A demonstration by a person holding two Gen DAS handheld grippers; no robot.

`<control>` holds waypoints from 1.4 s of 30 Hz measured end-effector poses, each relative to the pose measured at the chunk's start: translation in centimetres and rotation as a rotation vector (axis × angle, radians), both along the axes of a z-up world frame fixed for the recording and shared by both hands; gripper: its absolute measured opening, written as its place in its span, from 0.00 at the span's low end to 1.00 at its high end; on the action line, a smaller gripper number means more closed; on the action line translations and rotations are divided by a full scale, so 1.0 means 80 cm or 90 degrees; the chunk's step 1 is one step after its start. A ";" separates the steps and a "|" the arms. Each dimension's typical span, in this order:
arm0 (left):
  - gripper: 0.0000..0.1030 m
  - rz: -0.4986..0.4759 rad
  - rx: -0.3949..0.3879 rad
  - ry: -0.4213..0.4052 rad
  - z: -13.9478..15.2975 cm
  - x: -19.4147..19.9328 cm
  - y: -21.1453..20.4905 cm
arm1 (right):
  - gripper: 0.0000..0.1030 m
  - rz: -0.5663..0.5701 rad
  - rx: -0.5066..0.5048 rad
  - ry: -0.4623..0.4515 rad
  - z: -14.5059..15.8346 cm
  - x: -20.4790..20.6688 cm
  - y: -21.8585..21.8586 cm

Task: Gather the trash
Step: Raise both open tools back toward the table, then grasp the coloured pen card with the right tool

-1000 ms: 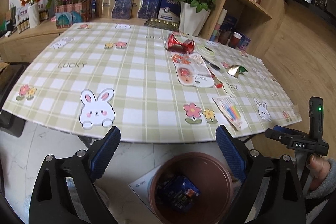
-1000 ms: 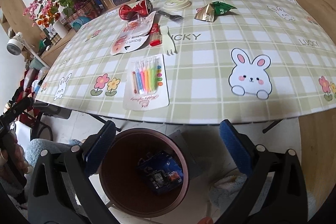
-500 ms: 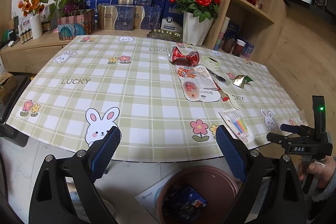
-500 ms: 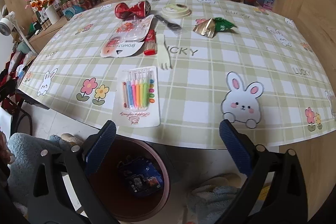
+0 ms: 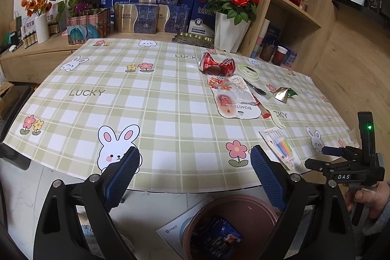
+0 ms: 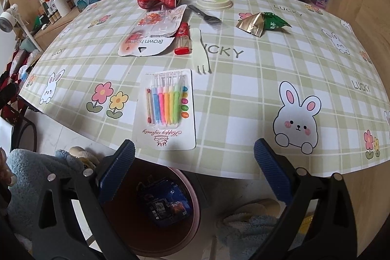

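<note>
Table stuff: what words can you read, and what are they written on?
"LUCKY": tablecloth
"Brown hook": white packet
"Happy" plus blurred cursive: candle card
"DAS": right tool
Too small or blurred: boxes behind the table, wrapper in the bin.

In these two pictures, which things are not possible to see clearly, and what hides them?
- Brown bin, right wrist view: the table edge and the right hand-held gripper cover its rim.
- Dark packet in the bin, left wrist view: print too small to read, cut by the bottom edge.
- Candle card, left wrist view: partly behind a left hand-held gripper finger.
</note>
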State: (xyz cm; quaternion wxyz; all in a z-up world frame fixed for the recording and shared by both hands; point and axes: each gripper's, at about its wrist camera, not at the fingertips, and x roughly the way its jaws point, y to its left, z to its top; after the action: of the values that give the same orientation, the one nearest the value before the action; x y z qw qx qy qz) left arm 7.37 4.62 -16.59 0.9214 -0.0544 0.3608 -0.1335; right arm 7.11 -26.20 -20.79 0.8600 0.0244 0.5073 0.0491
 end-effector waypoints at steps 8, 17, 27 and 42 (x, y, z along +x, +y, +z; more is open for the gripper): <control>0.87 0.007 0.002 0.004 -0.008 0.002 0.003 | 0.83 0.010 0.011 0.005 -0.008 0.007 0.002; 0.87 0.018 -0.008 0.011 -0.016 0.002 0.012 | 0.67 0.038 0.033 -0.007 -0.008 0.022 0.013; 0.87 0.011 -0.016 0.022 -0.025 0.001 0.009 | 0.47 0.054 0.051 -0.006 -0.020 0.056 0.035; 0.87 0.007 -0.023 0.031 -0.030 0.001 0.008 | 0.46 0.029 -0.005 -0.015 -0.034 0.079 0.053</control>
State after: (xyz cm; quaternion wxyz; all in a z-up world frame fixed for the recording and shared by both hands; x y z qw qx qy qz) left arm 7.44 5.27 -19.01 0.9120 -0.0766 0.3801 -0.1336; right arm 13.40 -21.98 -23.48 0.8648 0.0092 0.4975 0.0671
